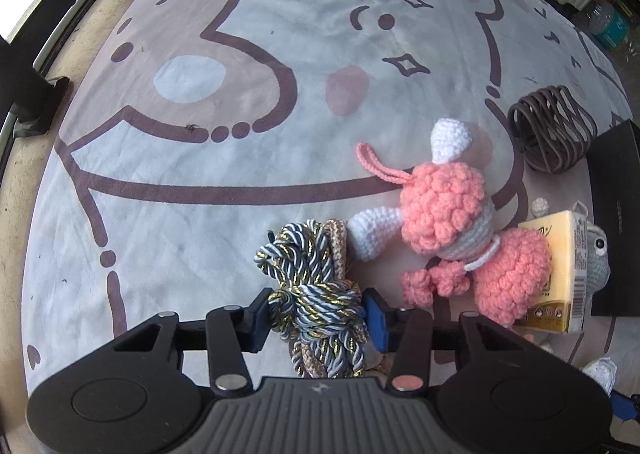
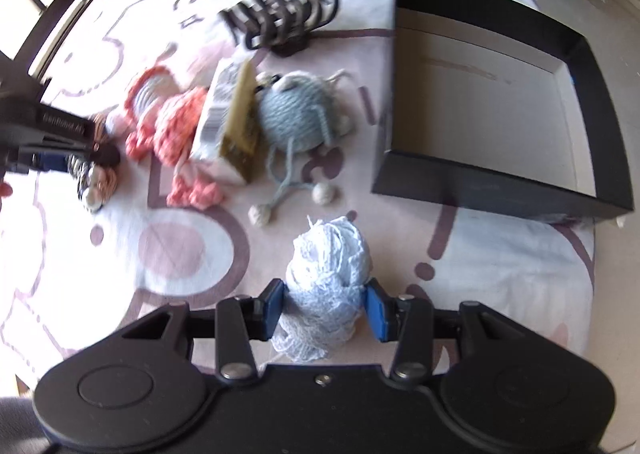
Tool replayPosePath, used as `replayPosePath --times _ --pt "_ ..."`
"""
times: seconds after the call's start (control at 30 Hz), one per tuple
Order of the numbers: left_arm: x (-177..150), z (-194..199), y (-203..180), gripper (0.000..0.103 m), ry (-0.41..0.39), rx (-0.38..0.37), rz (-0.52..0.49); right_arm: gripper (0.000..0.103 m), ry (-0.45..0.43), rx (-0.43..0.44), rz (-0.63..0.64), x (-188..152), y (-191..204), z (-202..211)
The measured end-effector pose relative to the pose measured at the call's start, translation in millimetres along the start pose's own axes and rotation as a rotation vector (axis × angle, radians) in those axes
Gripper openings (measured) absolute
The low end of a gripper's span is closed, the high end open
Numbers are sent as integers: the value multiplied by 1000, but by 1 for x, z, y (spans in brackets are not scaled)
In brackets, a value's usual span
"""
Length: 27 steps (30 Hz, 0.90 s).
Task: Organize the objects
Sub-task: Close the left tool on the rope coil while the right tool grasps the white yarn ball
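In the left wrist view our left gripper (image 1: 318, 318) sits at the bottom centre, its jaws clenched on a bundle of twisted cord (image 1: 316, 286) (navy, white and gold strands, with a tan rope tucked in). Just right of it lies a pink and white crocheted toy (image 1: 448, 222), touching a yellow packet (image 1: 558, 274) whose print is too small to read. A brown wire holder (image 1: 552, 126) stands at the upper right, all on a rug (image 1: 200, 54) printed with cartoon outlines.

In the right wrist view our right gripper (image 2: 324, 310), bottom centre, has its jaws gripping a wad of white netting (image 2: 328, 266). A blue crocheted toy (image 2: 296, 114) lies mid-frame beside the packet, and an open black box (image 2: 472, 182) fills the right side. White lettering on the left gripper's arm is blurred; we cannot read it.
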<state>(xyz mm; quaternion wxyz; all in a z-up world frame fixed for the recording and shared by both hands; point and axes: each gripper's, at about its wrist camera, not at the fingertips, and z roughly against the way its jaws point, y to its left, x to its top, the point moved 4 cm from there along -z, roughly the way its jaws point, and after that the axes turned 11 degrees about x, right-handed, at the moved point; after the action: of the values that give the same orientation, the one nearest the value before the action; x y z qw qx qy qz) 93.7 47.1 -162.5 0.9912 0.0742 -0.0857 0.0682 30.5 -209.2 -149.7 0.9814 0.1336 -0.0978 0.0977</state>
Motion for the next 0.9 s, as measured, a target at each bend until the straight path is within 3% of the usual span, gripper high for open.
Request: replayPosePath --times 0.17,0.23,0.47,0.57,0.77,0.9 --pt "-7 7 -15 48 -63 91 -212 47 0 28 11 2 6 -6" --pt "-10 9 -17 48 -65 90 -244 49 -2 54 3 2 10 -10" --pt "-13 21 -1 48 -59 51 -186 50 23 42 -31 -2 12 -14" --pt "-12 27 4 48 -68 38 -146 40 5 73 -86 -1 5 -12" --pt "-13 56 6 48 -154 70 -136 37 -86 88 -97 4 6 6" --pt "-14 73 4 48 -187 18 -106 37 -181 101 -50 11 17 27"
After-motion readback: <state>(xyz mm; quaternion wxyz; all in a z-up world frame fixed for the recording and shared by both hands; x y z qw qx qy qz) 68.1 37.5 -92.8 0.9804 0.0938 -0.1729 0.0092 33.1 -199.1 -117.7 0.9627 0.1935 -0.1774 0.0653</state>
